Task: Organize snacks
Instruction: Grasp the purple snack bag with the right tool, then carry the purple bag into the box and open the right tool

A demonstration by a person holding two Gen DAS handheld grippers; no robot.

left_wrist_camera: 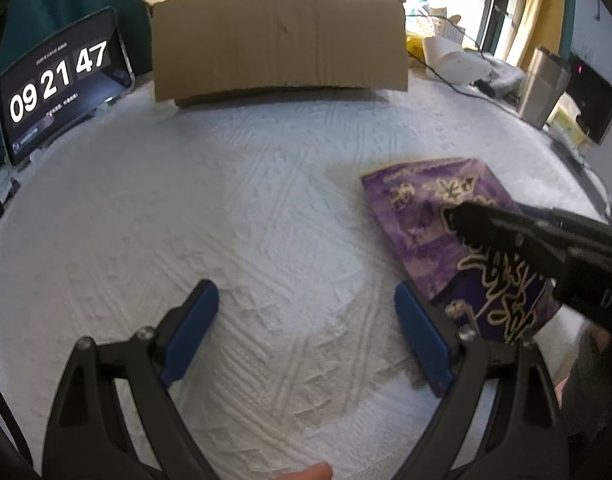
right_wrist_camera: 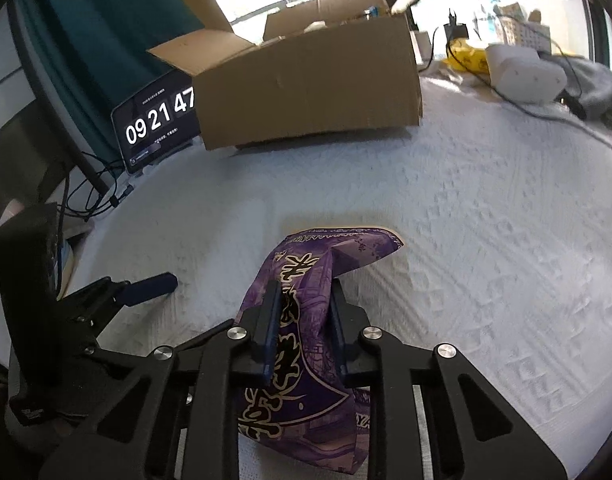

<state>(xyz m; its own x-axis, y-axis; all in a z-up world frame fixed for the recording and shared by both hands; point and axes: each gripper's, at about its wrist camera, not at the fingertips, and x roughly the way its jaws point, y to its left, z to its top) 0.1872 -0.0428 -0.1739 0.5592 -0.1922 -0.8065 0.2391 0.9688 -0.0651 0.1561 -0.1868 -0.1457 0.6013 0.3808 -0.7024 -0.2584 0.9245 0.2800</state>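
A purple snack bag (right_wrist_camera: 346, 248) with gold lettering lies on the white textured cloth. My right gripper (right_wrist_camera: 305, 284) is shut on its middle, and the foil creases up between the two pads. In the left wrist view the same bag (left_wrist_camera: 410, 204) sits at the right, with the right gripper (left_wrist_camera: 454, 216) reaching over it from the right edge. My left gripper (left_wrist_camera: 305, 288) is open over bare cloth just left of the bag, with nothing between its blue pads (left_wrist_camera: 194, 320). An open cardboard box (left_wrist_camera: 278, 52) stands at the back of the table.
A tablet showing a clock (left_wrist_camera: 62, 80) leans left of the box. A steel tumbler (left_wrist_camera: 542, 84), a white device (left_wrist_camera: 458, 60), cables and a dark monitor crowd the back right. The white cloth (left_wrist_camera: 186, 200) covers the table between grippers and box.
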